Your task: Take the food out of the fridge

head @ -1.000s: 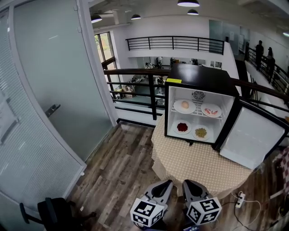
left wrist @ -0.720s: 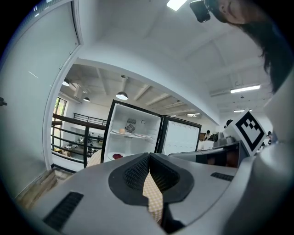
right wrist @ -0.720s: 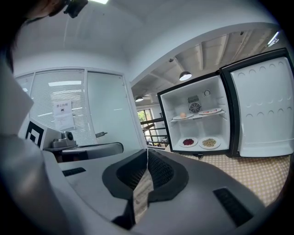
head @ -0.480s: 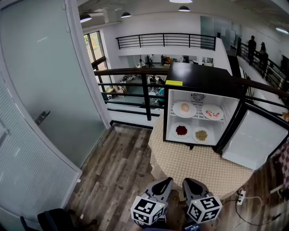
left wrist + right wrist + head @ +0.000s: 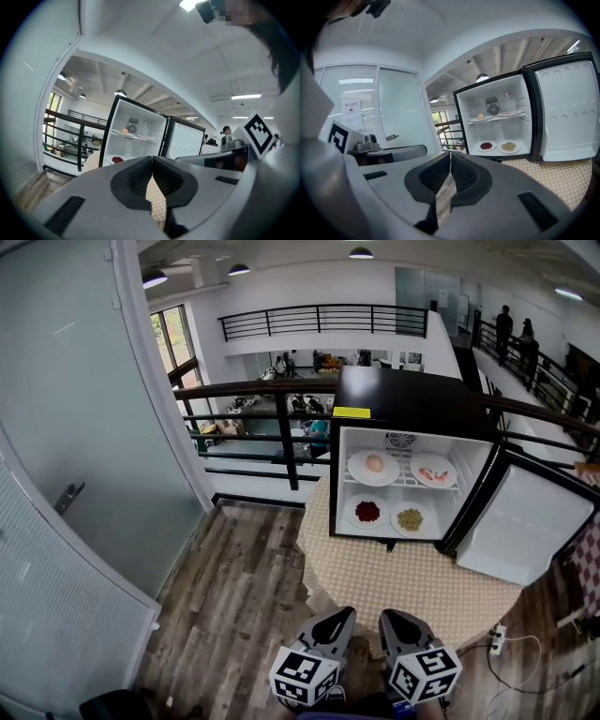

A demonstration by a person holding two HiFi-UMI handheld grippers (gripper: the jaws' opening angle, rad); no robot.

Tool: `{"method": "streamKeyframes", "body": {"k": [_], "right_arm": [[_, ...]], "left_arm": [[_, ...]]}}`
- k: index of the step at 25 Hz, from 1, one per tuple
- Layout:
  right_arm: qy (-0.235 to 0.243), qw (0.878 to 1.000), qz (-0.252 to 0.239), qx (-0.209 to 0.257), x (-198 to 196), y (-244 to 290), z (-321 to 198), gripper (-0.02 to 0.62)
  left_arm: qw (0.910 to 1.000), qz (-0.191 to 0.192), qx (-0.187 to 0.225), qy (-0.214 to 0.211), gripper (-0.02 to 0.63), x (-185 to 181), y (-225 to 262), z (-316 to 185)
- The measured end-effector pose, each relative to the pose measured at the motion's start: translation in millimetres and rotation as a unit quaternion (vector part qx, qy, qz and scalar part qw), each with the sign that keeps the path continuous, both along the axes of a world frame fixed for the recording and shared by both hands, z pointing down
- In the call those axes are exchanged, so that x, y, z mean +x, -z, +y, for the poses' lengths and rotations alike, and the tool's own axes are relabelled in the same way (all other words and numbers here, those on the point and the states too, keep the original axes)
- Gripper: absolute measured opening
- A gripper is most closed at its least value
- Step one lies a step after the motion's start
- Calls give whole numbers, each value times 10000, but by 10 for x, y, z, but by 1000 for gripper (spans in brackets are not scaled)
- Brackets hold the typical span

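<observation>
Well ahead of both sets of fingers: a round tabletop (image 5: 412, 587) under a checked cloth, bearing a black mini fridge (image 5: 403, 404) at its far side. Fridge door (image 5: 525, 531) swung fully open, off to the right of the fingertips, with the white interior exposed.

Nearer, at the bottom of the head view, left gripper (image 5: 349, 613) and right gripper (image 5: 384, 615) side by side, both aimed toward the fridge. Fingers of each pressed together with nothing between them, plain in both gripper views.

Inside the fridge, well apart from the fingers, four plates of food:
- On the wire shelf, a plate with a round pale item (image 5: 373, 466) and beside it a plate with pinkish pieces (image 5: 433, 471).
- On the fridge floor below, a plate of dark red food (image 5: 367, 512) and a plate of yellowish food (image 5: 410, 518).

Judged as the approach step: nothing taken out yet, no plate within reach. Next move calls for closing the gap across the tabletop and spreading the fingers of one gripper. Then lining them up with a plate rim, likely a lower plate first, before clamping and drawing it out level.
</observation>
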State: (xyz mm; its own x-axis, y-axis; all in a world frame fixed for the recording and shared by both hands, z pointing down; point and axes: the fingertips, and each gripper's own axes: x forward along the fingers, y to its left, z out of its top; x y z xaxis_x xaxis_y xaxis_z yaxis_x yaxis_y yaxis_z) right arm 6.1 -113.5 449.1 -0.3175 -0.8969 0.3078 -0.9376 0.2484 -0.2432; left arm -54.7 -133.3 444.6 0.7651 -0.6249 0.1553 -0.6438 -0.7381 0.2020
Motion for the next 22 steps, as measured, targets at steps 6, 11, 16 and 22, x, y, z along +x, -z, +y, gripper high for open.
{"method": "streamKeyframes", "body": {"k": [6,11,16,22], "right_arm": [[-178,9998,51,-62,134,-23,-28,20],[-246,9997,-20,-79,222,-37,-163,20],[-212,9997,-114,-81,362,-60,-453,20],[-167,9996,-223,-79,583,-28,-881,20]], "left_arm": [[9998,115,-101,-126,15,106,-30,-63],[9996,113,-208,-124,15,157,-74,-162],[9996,139,-232,37,15,230,-94,-464],[9993,166,-276,214,15,386,-71,-894]]}}
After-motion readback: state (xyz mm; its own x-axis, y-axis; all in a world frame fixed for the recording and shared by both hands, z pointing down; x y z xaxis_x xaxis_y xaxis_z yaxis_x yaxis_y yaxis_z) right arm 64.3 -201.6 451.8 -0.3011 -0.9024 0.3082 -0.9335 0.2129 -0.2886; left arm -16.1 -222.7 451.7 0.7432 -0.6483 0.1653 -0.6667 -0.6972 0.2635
